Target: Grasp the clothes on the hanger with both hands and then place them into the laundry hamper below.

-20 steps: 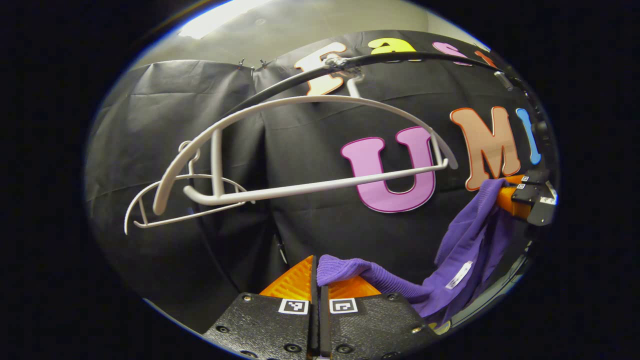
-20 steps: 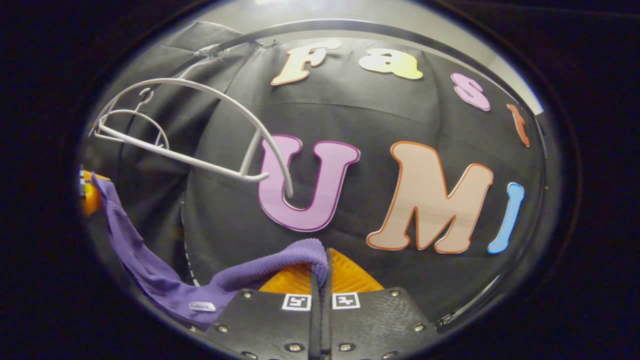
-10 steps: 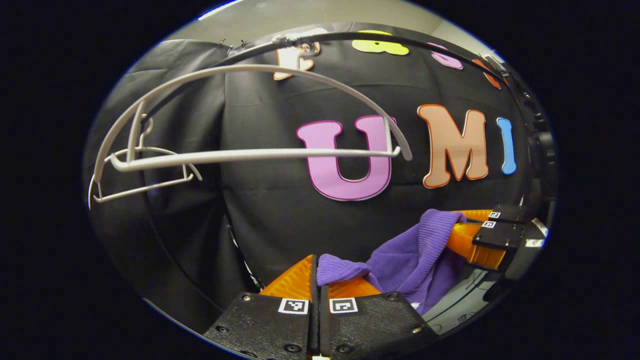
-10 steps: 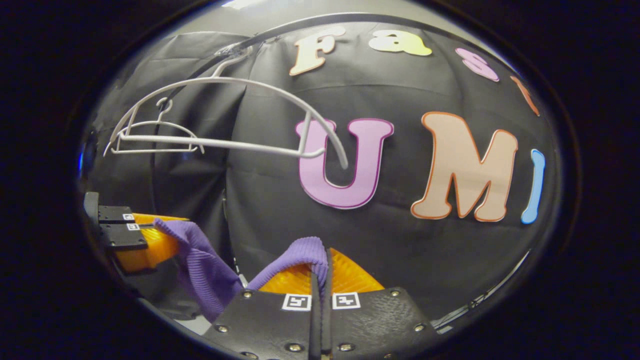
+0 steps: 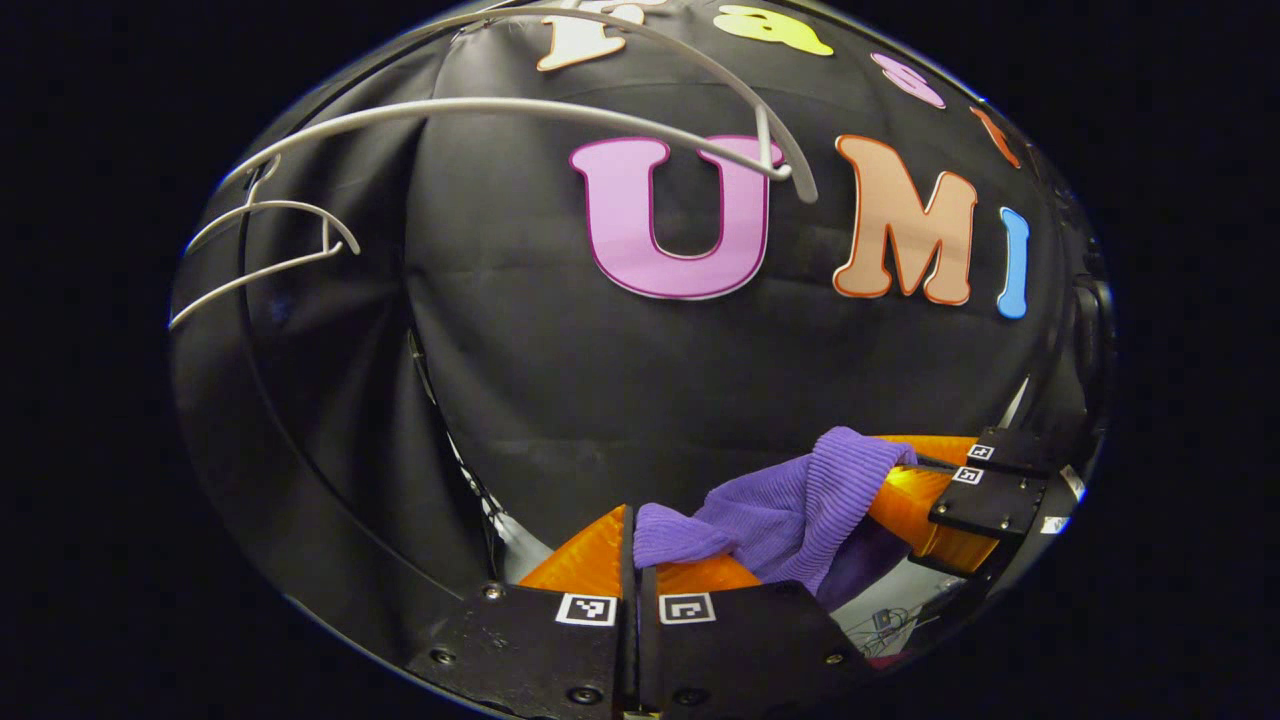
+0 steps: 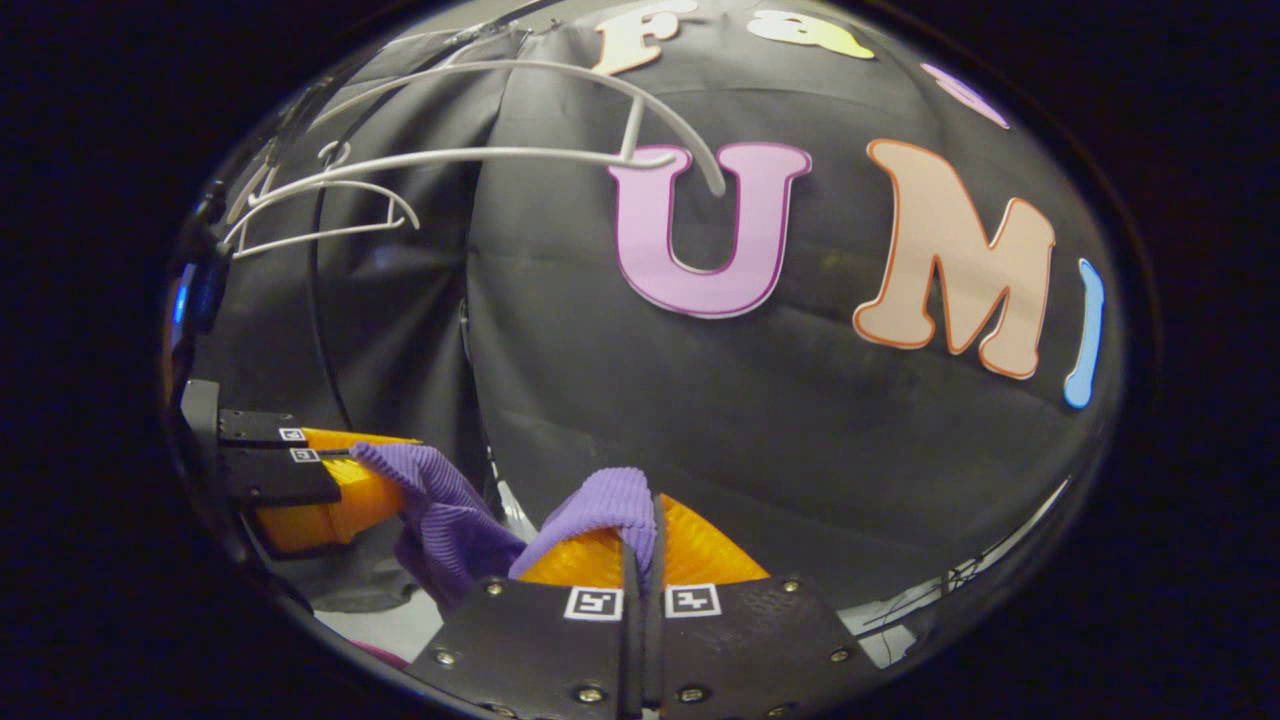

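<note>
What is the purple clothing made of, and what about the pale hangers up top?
The purple garment looks like soft ribbed knit: fine ridges, limp folds. The pale curved hangers look like smooth matte plastic, perhaps coated metal: thin, rigid, evenly coloured bars.

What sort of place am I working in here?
Likely a staged laundry booth rather than a real home: a black cloth wall, bare white hangers on a curved rail, and a purple knit garment held between the two hand-held grippers.
</note>
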The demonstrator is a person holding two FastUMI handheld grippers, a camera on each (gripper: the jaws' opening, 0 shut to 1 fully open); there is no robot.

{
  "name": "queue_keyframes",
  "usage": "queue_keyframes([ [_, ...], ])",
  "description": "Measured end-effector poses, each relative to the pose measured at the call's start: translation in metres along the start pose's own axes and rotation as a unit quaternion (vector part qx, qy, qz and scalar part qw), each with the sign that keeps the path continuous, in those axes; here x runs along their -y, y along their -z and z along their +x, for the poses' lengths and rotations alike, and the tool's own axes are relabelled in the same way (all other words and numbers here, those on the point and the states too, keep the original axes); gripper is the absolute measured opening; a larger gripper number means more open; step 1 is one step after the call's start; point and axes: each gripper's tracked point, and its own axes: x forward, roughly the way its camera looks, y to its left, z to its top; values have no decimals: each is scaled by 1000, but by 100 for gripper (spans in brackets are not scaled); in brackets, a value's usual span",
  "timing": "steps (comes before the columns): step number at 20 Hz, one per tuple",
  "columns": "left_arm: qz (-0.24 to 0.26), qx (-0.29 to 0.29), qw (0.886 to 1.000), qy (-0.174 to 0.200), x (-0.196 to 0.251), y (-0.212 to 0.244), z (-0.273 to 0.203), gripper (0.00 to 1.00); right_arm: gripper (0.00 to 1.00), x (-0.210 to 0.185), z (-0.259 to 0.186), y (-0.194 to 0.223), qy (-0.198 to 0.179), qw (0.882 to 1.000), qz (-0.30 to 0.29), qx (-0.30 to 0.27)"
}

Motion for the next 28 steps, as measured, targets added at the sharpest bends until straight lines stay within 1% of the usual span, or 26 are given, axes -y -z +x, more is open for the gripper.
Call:
queue_keyframes([
  [4,-1,-40,999,9,9,17,5,1,1,2,1,30,-1,999,-3,-49],
  [9,-20,-86,996,21,24,41,9,2,1,5,0,62,-6,995,12,-103],
  [12,-33,-105,994,29,23,53,6,2,1,2,0,76,-14,991,18,-128],
  [16,-48,-131,990,26,23,67,8,2,2,3,3,90,-17,987,33,-155],
  [17,-52,-137,989,27,23,69,8,3,3,3,5,93,-18,986,34,-162],
  [18,-55,-145,988,26,22,75,9,6,5,5,6,96,-17,985,33,-167],
  [19,-58,-153,986,26,22,79,10,5,5,5,3,101,-20,984,33,-174],
  [20,-61,-163,984,26,23,84,9,7,8,4,0,106,-20,983,32,-179],
  [21,-64,-167,983,27,24,86,9,7,8,3,1,109,-23,982,31,-185],
  [22,-67,-170,983,28,25,86,10,10,11,2,-1,116,-25,980,29,-194],
  [23,-67,-168,983,28,26,84,11,22,11,2,-2,122,-24,979,29,-202],
  [24,-64,-165,984,28,27,83,11,17,11,2,-3,127,-25,977,30,-209],
  [26,-55,-167,984,29,26,85,12,19,13,-2,-4,140,-30,973,37,-225],
  [28,-51,-169,984,32,27,86,12,20,14,-10,-9,152,-43,967,40,-246],
])
